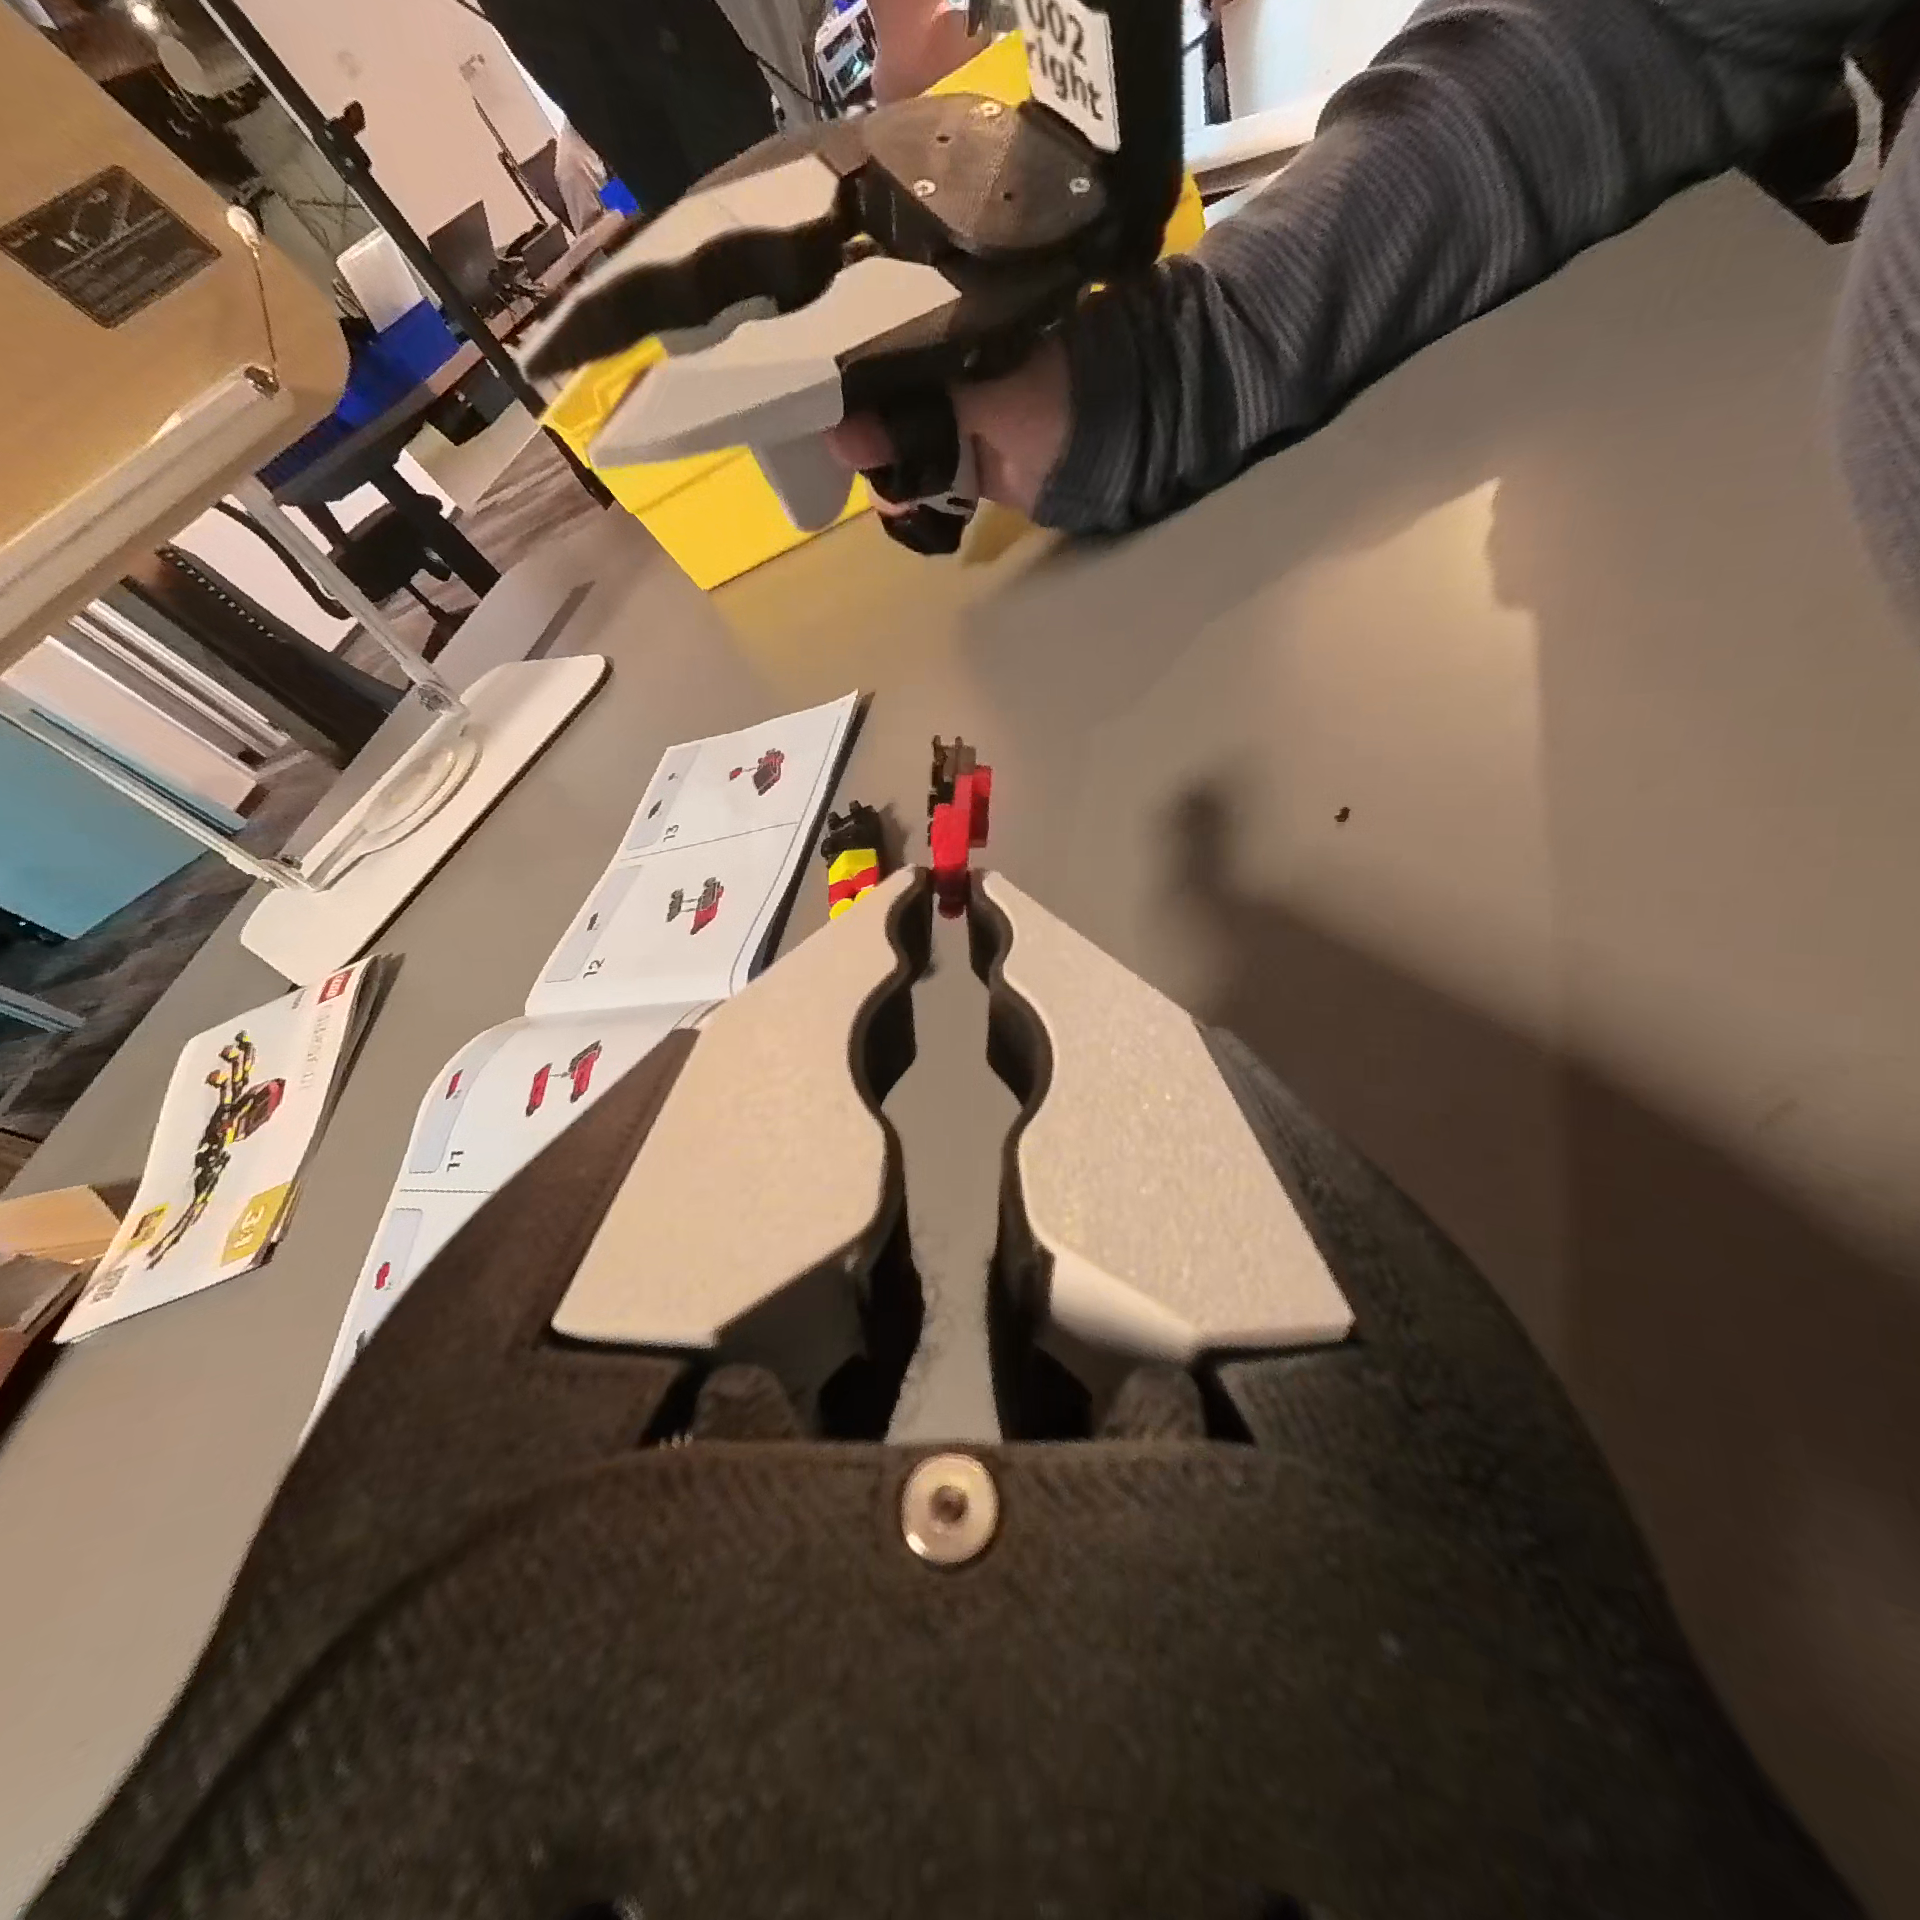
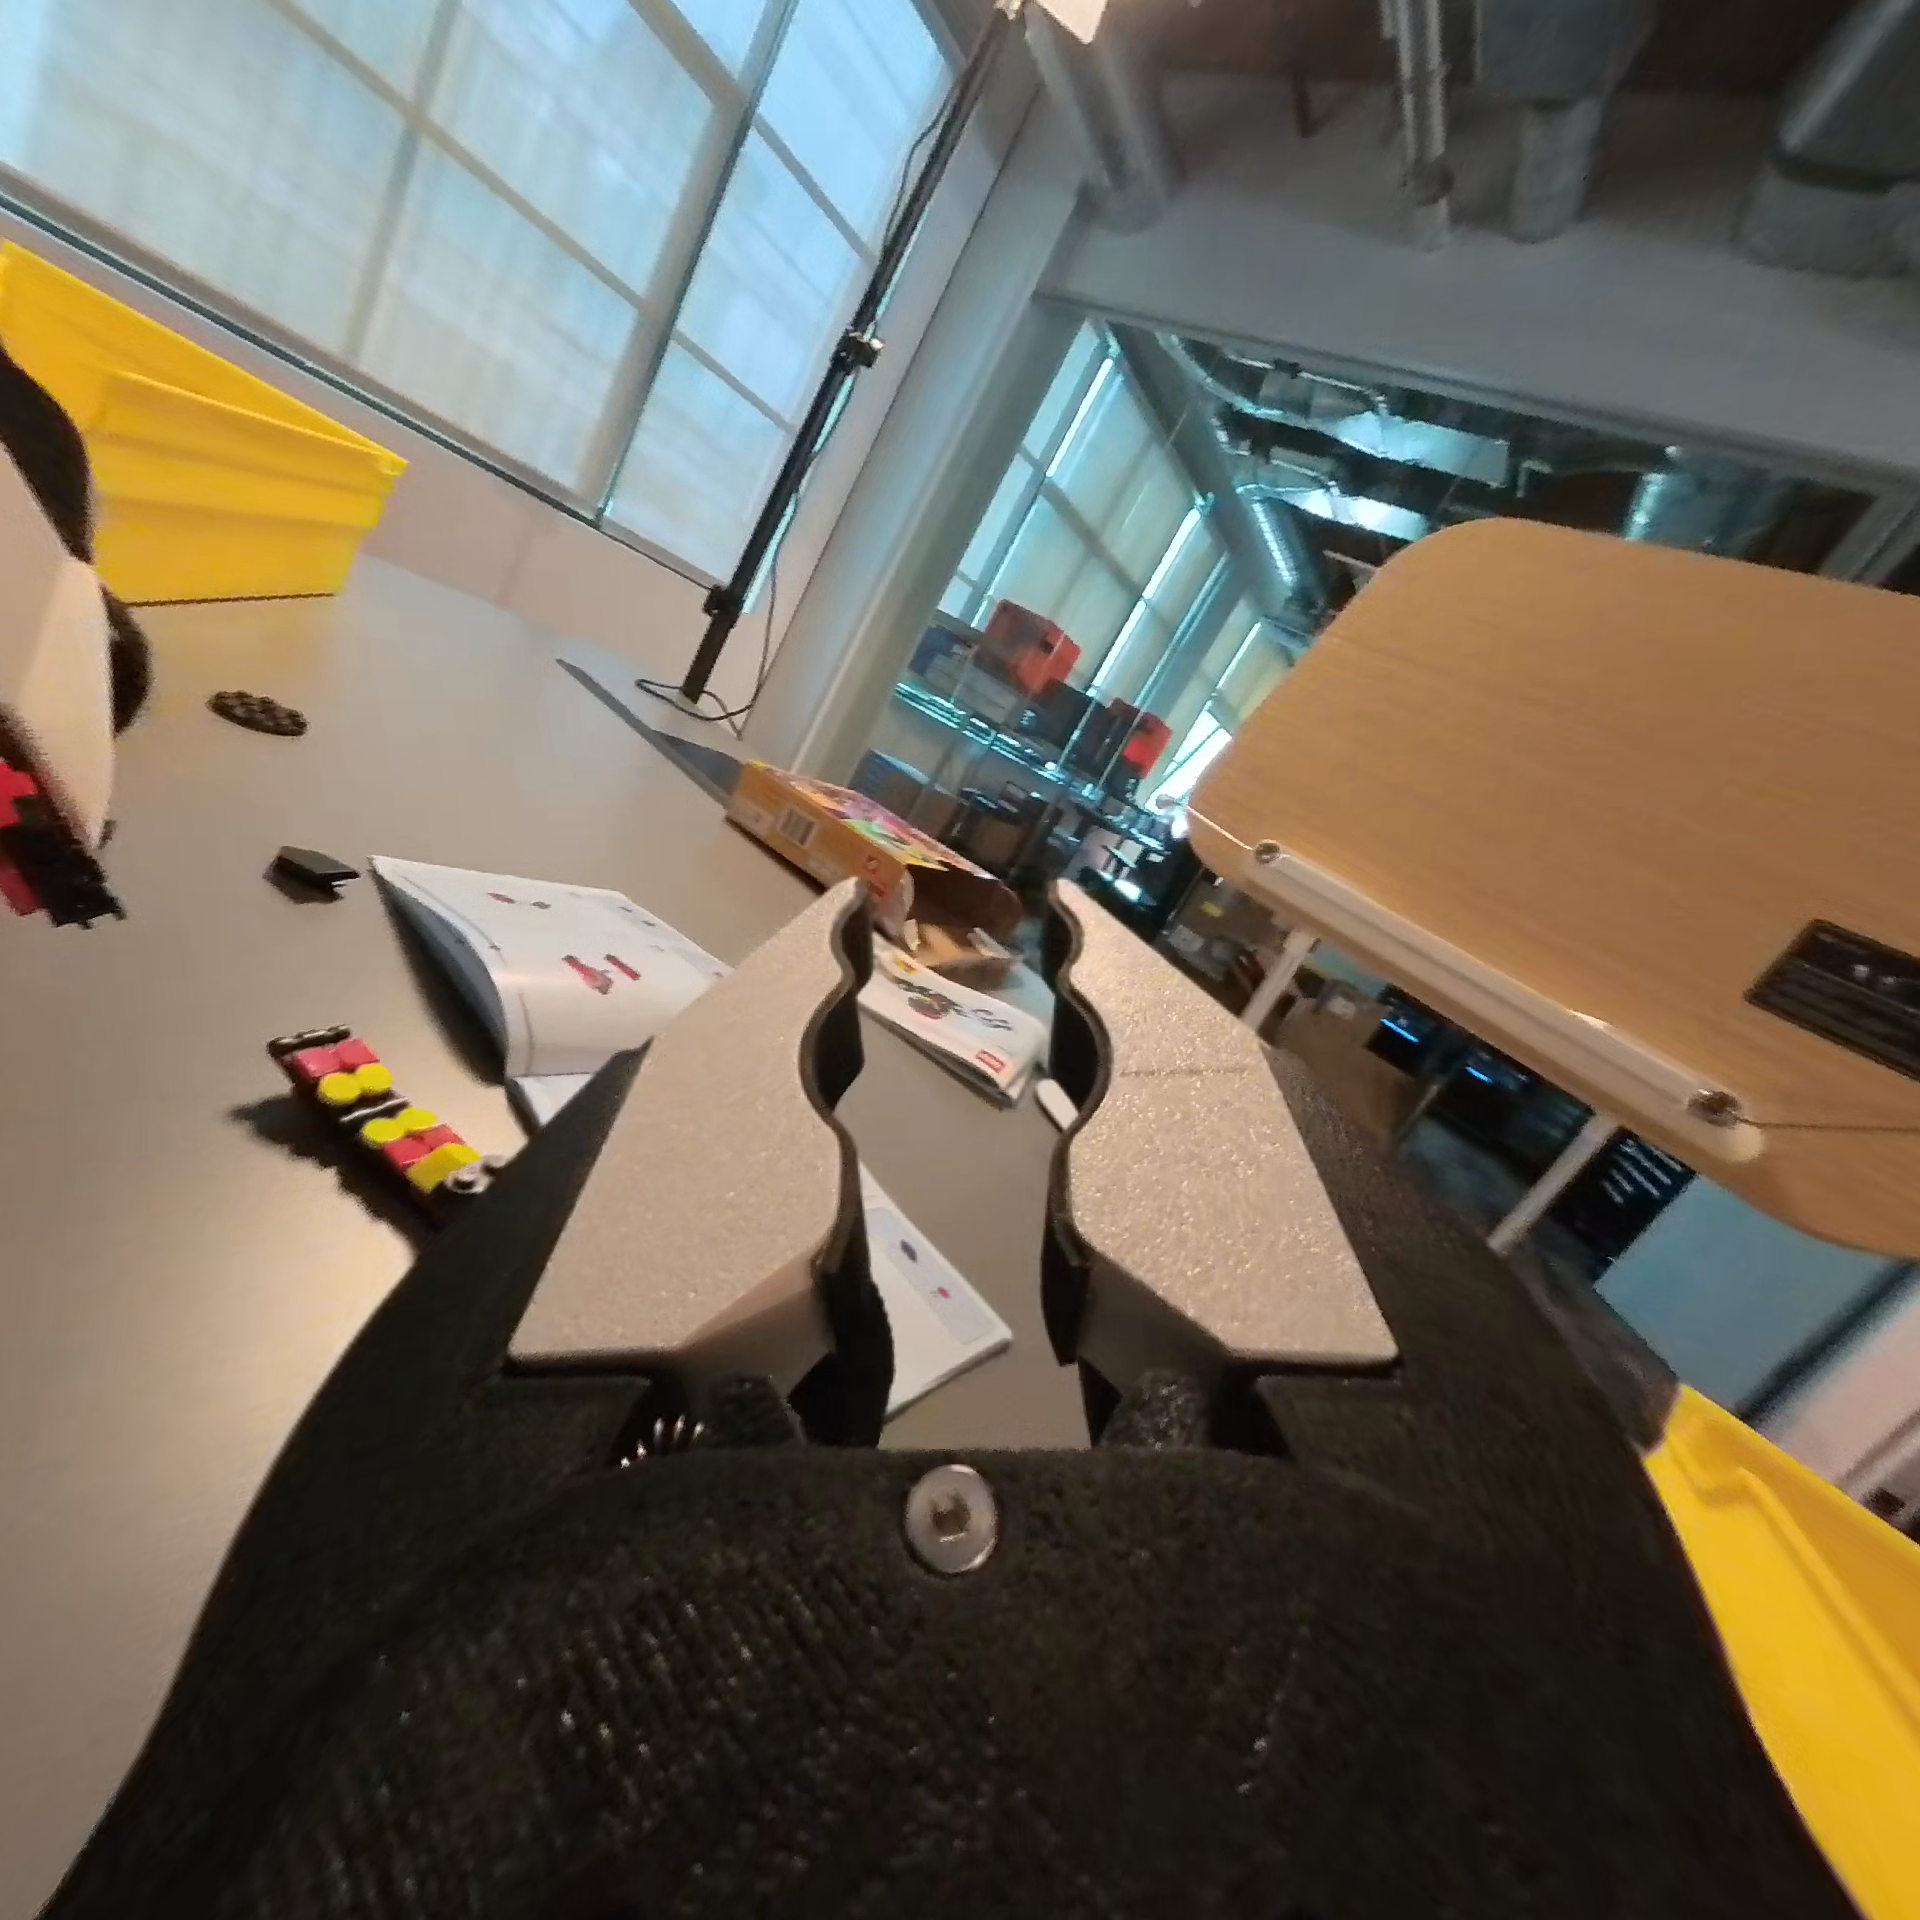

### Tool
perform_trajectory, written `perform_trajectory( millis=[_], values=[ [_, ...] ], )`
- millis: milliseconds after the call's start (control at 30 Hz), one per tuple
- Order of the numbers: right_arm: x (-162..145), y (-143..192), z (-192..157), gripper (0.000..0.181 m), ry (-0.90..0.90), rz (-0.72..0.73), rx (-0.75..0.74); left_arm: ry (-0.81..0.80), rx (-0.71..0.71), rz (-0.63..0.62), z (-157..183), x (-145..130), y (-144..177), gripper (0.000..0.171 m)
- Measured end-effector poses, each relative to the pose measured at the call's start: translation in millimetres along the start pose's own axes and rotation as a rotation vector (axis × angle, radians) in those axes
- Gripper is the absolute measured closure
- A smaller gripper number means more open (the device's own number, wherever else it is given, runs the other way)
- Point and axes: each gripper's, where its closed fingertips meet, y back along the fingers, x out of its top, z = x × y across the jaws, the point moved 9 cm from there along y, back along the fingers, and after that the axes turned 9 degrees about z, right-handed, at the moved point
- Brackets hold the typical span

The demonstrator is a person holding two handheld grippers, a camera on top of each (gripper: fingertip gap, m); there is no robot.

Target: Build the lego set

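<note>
Left to right in the left wrist view: a closed booklet [image 1: 223,1143] with a picture of the finished model on its cover lies at the table [image 1: 1455,935] edge, next to an open instruction booklet [image 1: 665,914] showing numbered build steps; printing and a logo appear on both and are not reproduced here. Just right of the open pages lies a small black, red and yellow sub-assembly [image 1: 854,864], and beside it the left gripper [image 1: 948,894] pinches the lower end of a red and black sub-assembly [image 1: 958,821], its jaws nearly pressed together on it. Above, the right gripper [image 1: 582,312] hangs clear of the table; the right wrist view shows its jaws spread and holding nothing, and it carries a white tag with writing. A yellow bin [image 1: 727,520] stands behind. The right wrist view also shows two loose black parts [image 2: 312,864] on the table and an opened product box [image 2: 862,847]. Judgement: the build is partial; two sub-assemblies exist, unjoined, with loose parts left to fit.
</note>
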Motion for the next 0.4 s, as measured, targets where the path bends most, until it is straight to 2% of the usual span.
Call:
perform_trajectory(
  millis=[200, 400],
  values=[
    [-9.1, 4.5, 19.1, 0.148, -0.120, -0.024, -0.116, 0.000, 0.003, -0.003, -0.2, -0.1, -0.1, 0.166],
    [-12.1, 3.2, 19.5, 0.149, -0.158, -0.038, -0.104, 0.028, 0.010, 0.006, -2.8, 0.0, 1.1, 0.166]
  ],
)
